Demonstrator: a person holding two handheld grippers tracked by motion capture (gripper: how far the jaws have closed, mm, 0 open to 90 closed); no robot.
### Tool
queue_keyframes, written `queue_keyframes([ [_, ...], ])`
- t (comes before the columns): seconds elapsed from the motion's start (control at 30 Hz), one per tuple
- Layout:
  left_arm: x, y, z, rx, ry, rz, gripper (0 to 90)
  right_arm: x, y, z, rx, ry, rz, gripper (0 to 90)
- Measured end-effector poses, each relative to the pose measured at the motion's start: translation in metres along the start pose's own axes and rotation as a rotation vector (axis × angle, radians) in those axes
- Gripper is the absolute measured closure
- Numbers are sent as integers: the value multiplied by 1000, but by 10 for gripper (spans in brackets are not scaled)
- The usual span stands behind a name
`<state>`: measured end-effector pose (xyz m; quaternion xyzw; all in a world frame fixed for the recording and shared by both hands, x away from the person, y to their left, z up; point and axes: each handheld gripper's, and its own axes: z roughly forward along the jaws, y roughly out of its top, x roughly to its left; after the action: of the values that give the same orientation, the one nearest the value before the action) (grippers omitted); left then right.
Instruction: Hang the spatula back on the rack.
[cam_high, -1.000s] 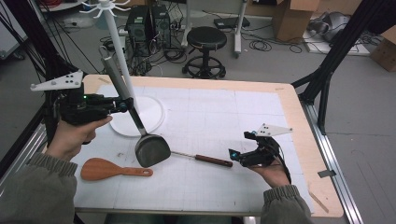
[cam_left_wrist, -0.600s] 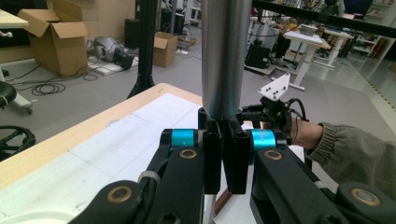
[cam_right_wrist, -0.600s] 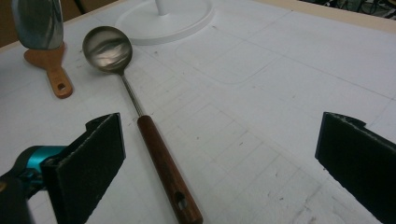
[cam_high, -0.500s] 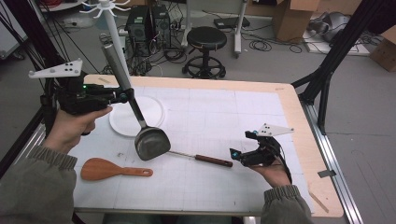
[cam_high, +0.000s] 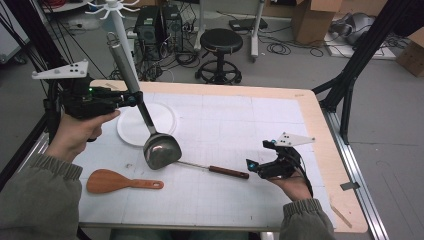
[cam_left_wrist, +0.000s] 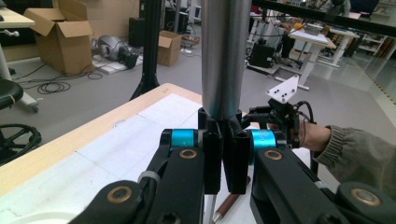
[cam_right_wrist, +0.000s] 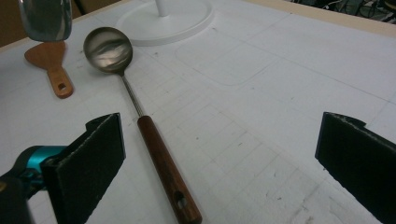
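Note:
My left gripper (cam_high: 131, 98) is shut on the thick metal handle of a steel utensil (cam_high: 125, 65), held tilted over the table's left side. The utensil's shiny head (cam_high: 161, 150) hangs low above the table. In the left gripper view the jaws (cam_left_wrist: 224, 140) clamp the steel handle (cam_left_wrist: 224, 56). A ladle with a wooden handle (cam_high: 227, 172) lies flat on the table, its bowl (cam_right_wrist: 107, 49) next to the hanging head (cam_right_wrist: 44, 18). My right gripper (cam_high: 252, 167) rests open at the ladle's handle end (cam_right_wrist: 163, 172), with nothing between its jaws (cam_right_wrist: 224, 140).
A wooden rice paddle (cam_high: 120, 182) lies near the front left. A white rack stands on a round base (cam_high: 162, 112) at the back left, its pole (cam_high: 120, 35) rising behind the held handle. The table's wooden rim (cam_high: 320, 130) runs along the right.
My left gripper has moved slightly up and left with the steel utensil, and its head has risen a little. The right gripper has stayed still.

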<state>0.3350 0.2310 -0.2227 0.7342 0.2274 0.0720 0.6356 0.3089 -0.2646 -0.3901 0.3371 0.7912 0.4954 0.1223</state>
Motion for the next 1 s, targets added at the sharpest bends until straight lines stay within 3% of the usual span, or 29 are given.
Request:
queue_keyframes([
  [0.33, 16, 17, 8, 21, 21, 9, 873, -3, 0, 0, -4, 1, -1, 7],
  [1.0, 51, 28, 17, 40, 55, -17, 873, -11, -1, -2, -21, -28, 9, 6],
])
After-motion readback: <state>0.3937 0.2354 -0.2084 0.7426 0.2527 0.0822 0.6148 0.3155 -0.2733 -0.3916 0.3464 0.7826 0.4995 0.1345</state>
